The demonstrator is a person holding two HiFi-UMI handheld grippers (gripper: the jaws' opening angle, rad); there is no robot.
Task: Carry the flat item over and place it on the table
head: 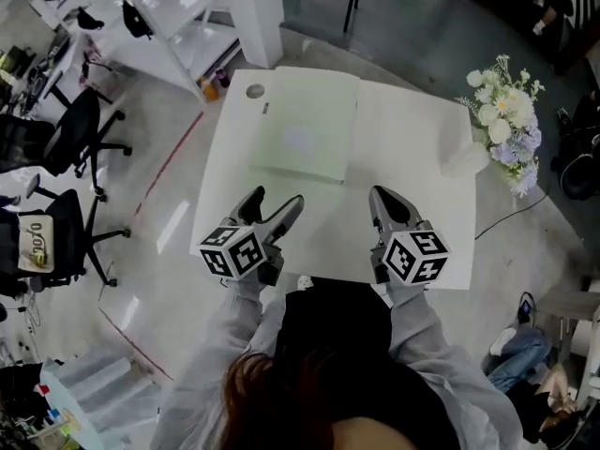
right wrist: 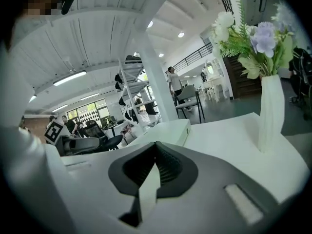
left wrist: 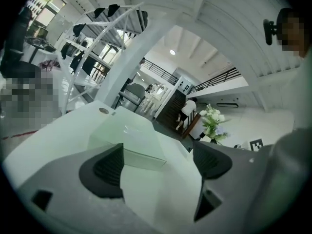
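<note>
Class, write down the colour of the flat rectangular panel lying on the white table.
The flat rectangular panel is pale green; the head view shows it best.

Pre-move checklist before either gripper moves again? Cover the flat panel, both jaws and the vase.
1. Pale green flat rectangular panel lying flat on the white table: ok.
2. Panel's far edge fully supported by the table: cannot tell, the two edges nearly coincide in the head view.
3. Left gripper jaws apart, nothing between them: ok.
4. Right gripper jaws together, empty: ok.
5. Both grippers clear of the panel, at the table's near edge: ok.
6. White vase of flowers upright, apart from the panel: ok.
</note>
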